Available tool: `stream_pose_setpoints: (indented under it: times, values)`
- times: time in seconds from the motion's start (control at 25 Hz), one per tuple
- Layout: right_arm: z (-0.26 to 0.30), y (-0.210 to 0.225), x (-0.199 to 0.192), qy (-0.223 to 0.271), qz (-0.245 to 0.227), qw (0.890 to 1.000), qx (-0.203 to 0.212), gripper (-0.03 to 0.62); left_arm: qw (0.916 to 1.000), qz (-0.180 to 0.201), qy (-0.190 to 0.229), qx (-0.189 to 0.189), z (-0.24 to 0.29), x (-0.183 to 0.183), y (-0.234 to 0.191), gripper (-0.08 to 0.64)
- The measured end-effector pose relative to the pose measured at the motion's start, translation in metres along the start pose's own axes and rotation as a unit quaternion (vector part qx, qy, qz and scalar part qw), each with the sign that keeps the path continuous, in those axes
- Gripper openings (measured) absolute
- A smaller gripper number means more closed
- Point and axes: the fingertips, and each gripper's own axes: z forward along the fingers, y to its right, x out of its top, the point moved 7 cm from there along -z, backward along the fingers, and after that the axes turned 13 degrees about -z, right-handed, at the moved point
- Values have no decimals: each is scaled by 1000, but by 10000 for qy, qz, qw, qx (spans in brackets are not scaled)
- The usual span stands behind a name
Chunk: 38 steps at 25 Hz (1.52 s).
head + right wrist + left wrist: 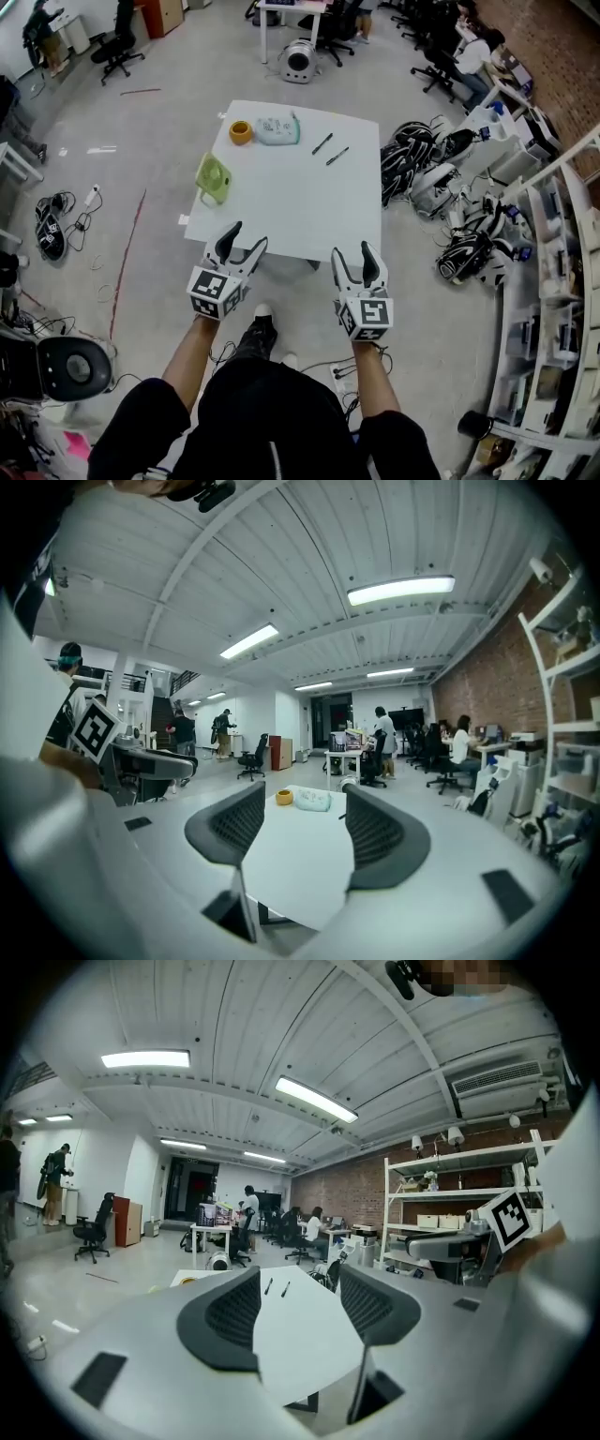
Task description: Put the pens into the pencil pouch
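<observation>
Two dark pens point(322, 143) point(337, 156) lie side by side on the far right part of the white table point(300, 211). A pale mint pencil pouch point(277, 129) lies at the far edge, left of the pens. Both grippers hover at the table's near edge, well short of these things. My left gripper point(247, 236) is open and empty; its own view shows the pens point(268, 1286) between its jaws, far off. My right gripper point(352, 251) is open and empty too, and the pouch point(314, 801) shows in its view.
A yellow tape roll point(241, 132) sits left of the pouch, and a green object point(213, 178) lies near the table's left edge. Helmets and bags point(412, 159) crowd the floor right of the table. Shelving point(553, 281) lines the right side. Cables point(56, 220) lie on the floor at left.
</observation>
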Motion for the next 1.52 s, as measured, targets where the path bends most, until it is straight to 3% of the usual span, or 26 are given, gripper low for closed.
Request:
stream_pose_setpoints:
  times: [0.48, 0.88, 1.24, 1.52]
  values:
    - [75, 14, 19, -176, -24, 9994, -301, 264, 9994, 143, -163, -285, 69, 29, -58, 268]
    - [117, 28, 12, -329, 133, 9984, -449, 264, 9982, 125, -351, -462, 116, 37, -87, 267]
    - [178, 67, 6, -290, 187, 9989, -317, 261, 9986, 128, -378, -337, 177, 40, -109, 267]
    - [248, 122, 2, -274, 197, 9994, -34, 259, 9991, -8, -412, -65, 246, 58, -127, 267]
